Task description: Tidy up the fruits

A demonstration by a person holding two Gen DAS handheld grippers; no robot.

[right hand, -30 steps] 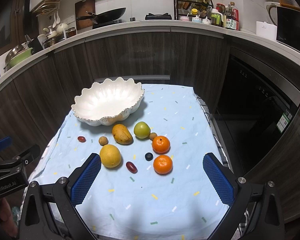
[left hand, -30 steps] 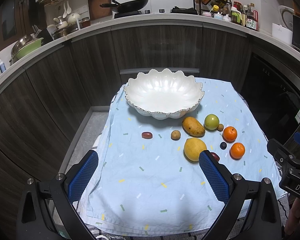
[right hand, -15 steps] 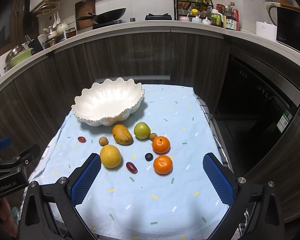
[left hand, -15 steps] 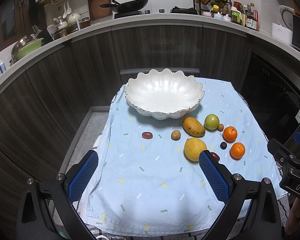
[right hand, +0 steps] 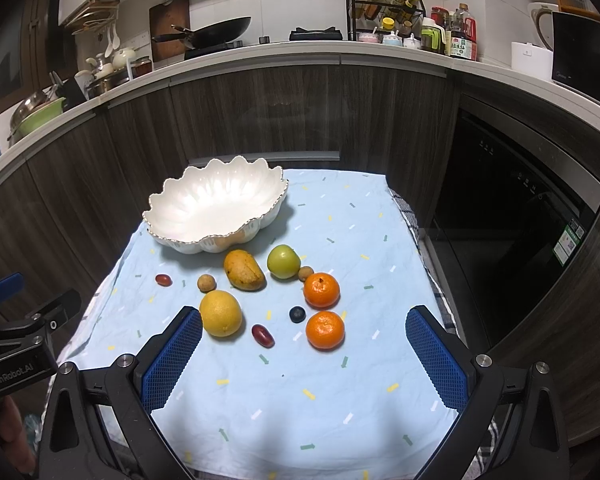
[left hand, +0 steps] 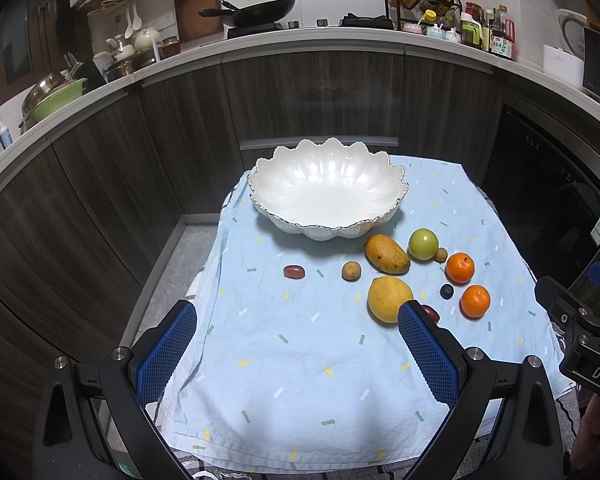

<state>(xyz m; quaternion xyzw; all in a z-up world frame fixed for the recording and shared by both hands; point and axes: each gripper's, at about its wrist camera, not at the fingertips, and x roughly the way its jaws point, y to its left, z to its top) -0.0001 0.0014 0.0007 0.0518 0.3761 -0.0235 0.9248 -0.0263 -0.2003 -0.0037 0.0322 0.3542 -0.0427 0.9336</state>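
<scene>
My left claw (left hand: 296,344) hangs spread wide above the near edge of the desk, nothing between its blue pads (left hand: 166,350). My right claw (right hand: 304,350) is spread just as wide and holds nothing either, hovering over the pale blue cloth (right hand: 284,392) that covers the desk.

The fruits lie loose on that cloth, none of them in the white scalloped bowl (left hand: 396,196), which stands at the far side. Just in front of the bowl lies the mango (right hand: 243,269), tilted, with the green apple (right hand: 283,261) beside it to the right and a small brown fruit (right hand: 306,273) touching or nearly touching the apple (I cannot tell which). The far orange (right hand: 321,290) sits just right of that, and the near orange (right hand: 325,330) lies closer to me, apart from it. A dark blueberry (right hand: 297,314) rests between the two oranges, to their left. The big yellow citrus (right hand: 220,313) lies near my right claw's left pad, with a red oblong fruit (right hand: 263,335) just to its right. Another small brown fruit (right hand: 206,282) lies left of the mango, and a second red fruit (right hand: 163,279) farther left, well apart from the rest.
</scene>
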